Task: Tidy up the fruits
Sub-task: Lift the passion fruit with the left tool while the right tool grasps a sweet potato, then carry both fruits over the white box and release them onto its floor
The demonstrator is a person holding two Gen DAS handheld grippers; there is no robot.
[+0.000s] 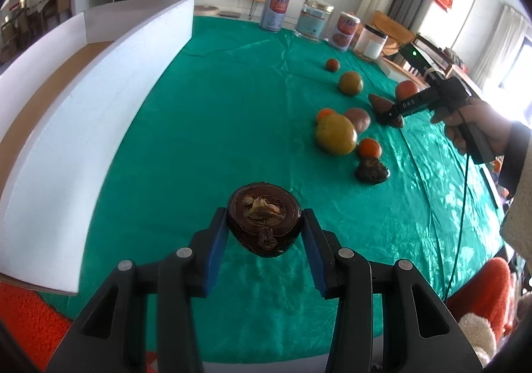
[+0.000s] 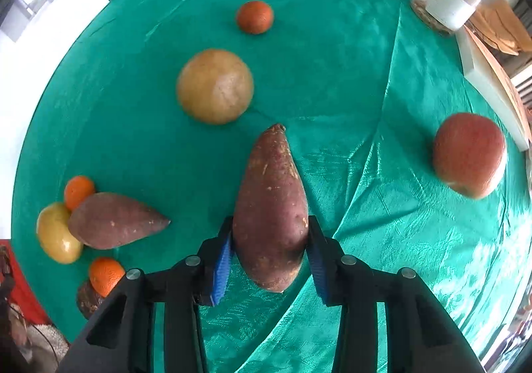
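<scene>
Left gripper (image 1: 265, 230) pinches a dark brown round fruit (image 1: 264, 221) above the green tablecloth (image 1: 232, 106), with a white box (image 1: 83, 100) at ten o'clock. Right gripper (image 2: 270, 241) points down, both pads against a sweet potato (image 2: 271, 206) lying on the cloth; an apple (image 2: 468, 155) sits at two o'clock, a second sweet potato (image 2: 114, 220) at nine.
</scene>
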